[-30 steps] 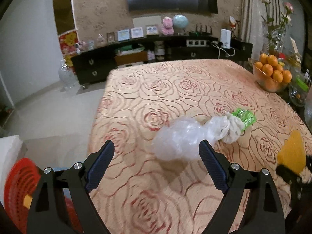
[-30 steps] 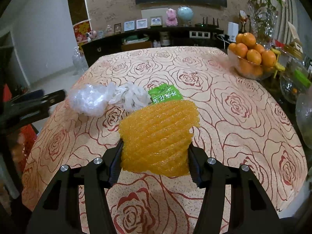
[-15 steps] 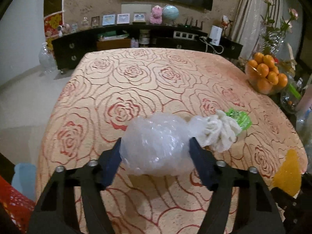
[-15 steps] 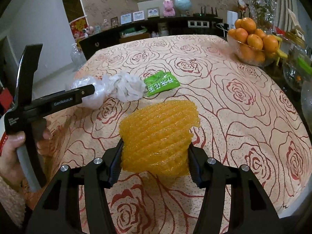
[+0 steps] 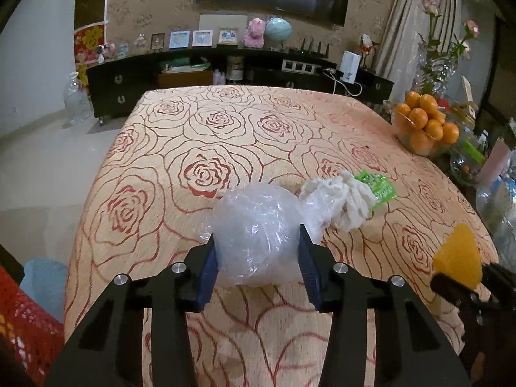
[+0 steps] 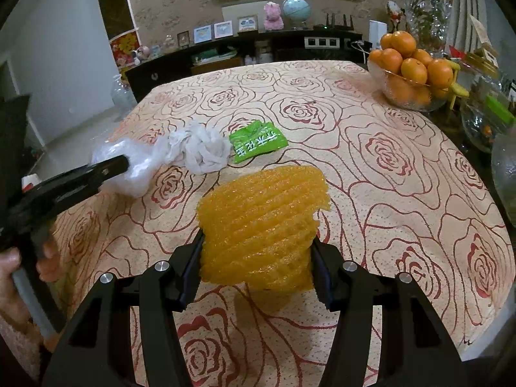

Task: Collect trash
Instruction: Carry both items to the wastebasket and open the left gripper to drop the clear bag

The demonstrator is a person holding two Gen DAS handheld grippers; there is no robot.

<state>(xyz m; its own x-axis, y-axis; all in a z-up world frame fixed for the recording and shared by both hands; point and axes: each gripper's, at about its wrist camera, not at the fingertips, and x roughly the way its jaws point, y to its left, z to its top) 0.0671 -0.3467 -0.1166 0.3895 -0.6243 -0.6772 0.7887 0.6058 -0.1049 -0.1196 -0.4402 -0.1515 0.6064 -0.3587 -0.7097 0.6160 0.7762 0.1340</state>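
While the far half of the table [image 5: 290, 119] sits bare, the left gripper [image 5: 256, 251] has just been closing and now pinches the clear plastic bag [image 5: 254, 232] near the left edge. Right gripper [image 6: 256, 251] squeezes the orange foam net [image 6: 261, 222]. White rag [image 6: 203, 151] and green packet [image 6: 258, 142] lie beside the bag; fruit bowl [image 6: 409, 93] crowds the right edge.

A crumpled clear plastic bag [image 5: 258, 242] is sitting on the surface, touching a wadded white tissue [image 5: 342, 200] just beside it. A green wrapper [image 6: 258, 142] is lying flat just beyond the tissue, while an orange foam net [image 6: 261, 225] is standing upright nearer than the tissue.
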